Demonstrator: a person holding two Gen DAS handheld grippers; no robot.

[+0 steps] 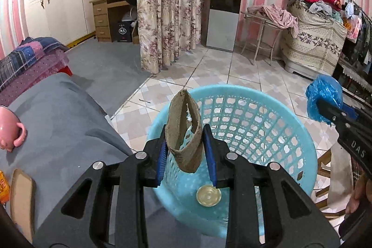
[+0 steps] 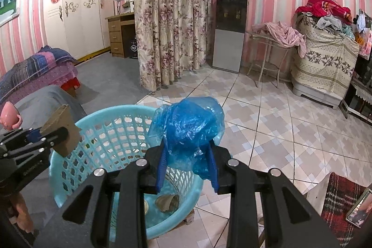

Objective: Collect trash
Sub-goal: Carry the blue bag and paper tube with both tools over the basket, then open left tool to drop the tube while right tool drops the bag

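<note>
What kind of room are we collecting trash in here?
Most likely a lived-in bedroom at home: a wardrobe, a floral curtain and piled clothes around a tiled floor.

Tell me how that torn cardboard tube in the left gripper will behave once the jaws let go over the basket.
The cardboard tube looks thin and torn, with a ragged slot down its side, so it is probably light and easily crushed. Held in the left gripper above the turquoise basket, it would likely drop in. Being round, it may roll on the bottom.
</note>
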